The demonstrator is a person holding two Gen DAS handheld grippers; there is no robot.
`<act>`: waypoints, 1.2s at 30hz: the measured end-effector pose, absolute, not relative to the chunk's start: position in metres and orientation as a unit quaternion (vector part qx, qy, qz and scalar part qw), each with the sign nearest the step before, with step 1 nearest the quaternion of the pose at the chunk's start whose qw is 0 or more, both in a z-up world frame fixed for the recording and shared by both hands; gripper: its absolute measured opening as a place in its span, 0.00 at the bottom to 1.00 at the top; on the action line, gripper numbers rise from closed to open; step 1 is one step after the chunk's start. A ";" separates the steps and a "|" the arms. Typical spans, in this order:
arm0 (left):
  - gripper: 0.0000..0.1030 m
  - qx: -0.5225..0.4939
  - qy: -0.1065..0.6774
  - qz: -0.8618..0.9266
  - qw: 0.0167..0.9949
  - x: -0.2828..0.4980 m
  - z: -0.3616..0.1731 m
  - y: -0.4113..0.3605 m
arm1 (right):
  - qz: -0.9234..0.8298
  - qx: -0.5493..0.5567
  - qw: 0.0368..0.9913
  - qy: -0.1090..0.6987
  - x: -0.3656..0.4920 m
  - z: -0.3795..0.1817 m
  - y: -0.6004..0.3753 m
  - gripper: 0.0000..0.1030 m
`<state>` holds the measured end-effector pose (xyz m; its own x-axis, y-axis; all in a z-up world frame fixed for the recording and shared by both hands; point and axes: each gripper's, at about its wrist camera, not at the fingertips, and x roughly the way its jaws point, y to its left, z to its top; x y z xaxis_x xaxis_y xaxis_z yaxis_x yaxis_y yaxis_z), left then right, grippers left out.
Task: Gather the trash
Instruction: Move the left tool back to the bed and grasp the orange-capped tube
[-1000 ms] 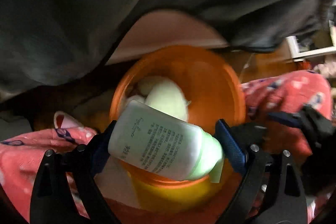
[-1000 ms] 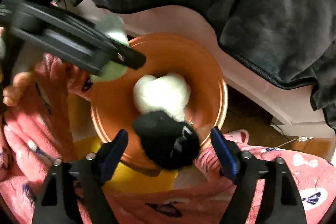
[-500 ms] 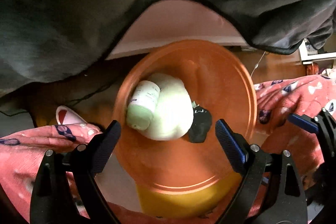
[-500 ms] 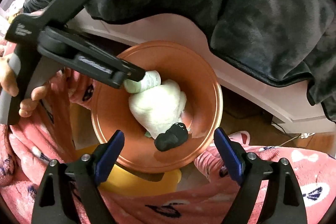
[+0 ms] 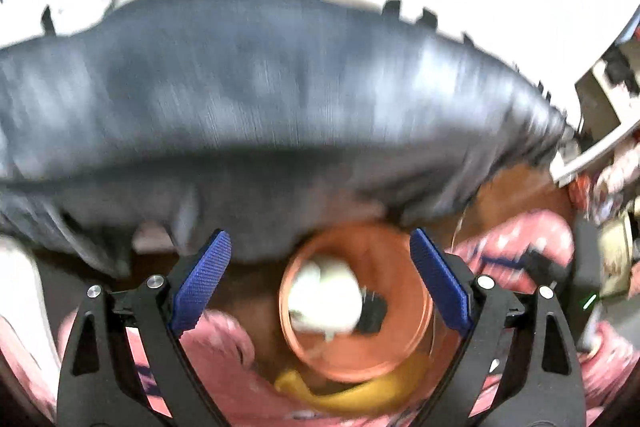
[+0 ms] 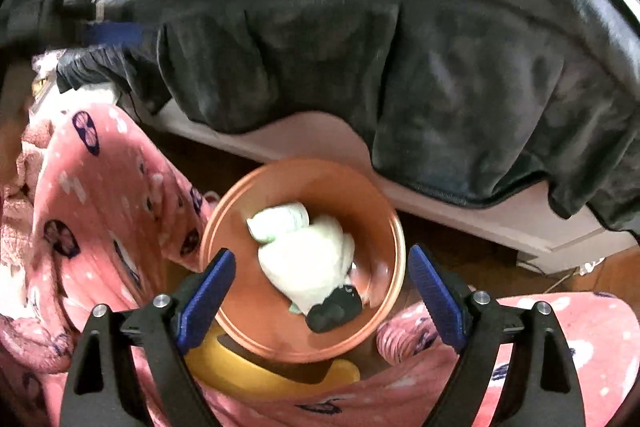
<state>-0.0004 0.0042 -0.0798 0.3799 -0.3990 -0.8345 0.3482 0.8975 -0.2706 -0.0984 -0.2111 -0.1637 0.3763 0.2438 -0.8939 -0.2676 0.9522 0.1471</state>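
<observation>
Trash lay together at the bottom of the orange plastic bin (image 6: 376, 215): a pale green bottle (image 6: 280, 223) on its side toward the far-left wall, a soft white crumpled wad (image 6: 308, 267) touching it in the middle, and a small black lump (image 6: 332, 311) against the wad's near edge. In the left wrist view the same bin (image 5: 404, 255) showed the white wad (image 5: 324, 295) and the black piece (image 5: 374, 309), both smeared by motion blur.

The right gripper (image 6: 320, 291) hung above the bin's near rim with its fingers spread wide and nothing between them. The left gripper (image 5: 320, 275) was equally wide apart and empty, pointed higher, toward the bed edge.

The likely risk was the bin itself: smooth, round and light-looking, it sat partly over a yellow object (image 6: 240, 363) whose nature I could not tell, wedged between the person's knees in pink fleece pyjamas (image 6: 100, 207). A careless knock from a finger on the rim could tip it and spill the bottle, which would roll. The dark grey plush blanket (image 6: 400, 47) drooped from the bed above the bin's far rim, and a returning gripper might snag it and drag fabric into the opening. The blur suggested fast movement, which would make either slip more probable.
</observation>
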 end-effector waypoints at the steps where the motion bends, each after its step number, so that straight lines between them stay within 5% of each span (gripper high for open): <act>1: 0.87 -0.030 0.495 -0.221 0.840 0.011 -0.065 0.006 | 0.155 -0.007 0.832 0.533 -0.097 -0.161 -0.211 0.84; 14: 0.87 -0.178 0.534 -0.134 0.816 0.139 -0.036 -0.022 | 0.149 0.029 0.836 0.528 -0.097 -0.172 -0.219 0.84; 24: 0.84 -0.123 0.521 -0.129 0.835 0.129 -0.013 -0.045 | 0.158 0.047 0.835 0.526 -0.097 -0.174 -0.225 0.84; 28: 0.58 -0.142 0.553 -0.111 0.814 0.145 -0.036 -0.043 | 0.156 0.051 0.839 0.519 -0.099 -0.173 -0.227 0.84; 34: 0.57 -0.168 0.559 -0.093 0.807 0.155 -0.050 -0.041 | 0.155 0.062 0.838 0.520 -0.097 -0.174 -0.229 0.84; 36: 0.47 -0.165 0.555 -0.086 0.811 0.154 -0.048 -0.042 | 0.156 0.055 0.840 0.516 -0.098 -0.172 -0.227 0.84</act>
<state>0.1542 -0.0424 -0.0480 0.3696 -0.3228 -0.8713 -0.0424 0.9309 -0.3629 -0.0982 -0.2266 -0.1716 0.4181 0.3189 -0.8506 -0.2056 0.9453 0.2534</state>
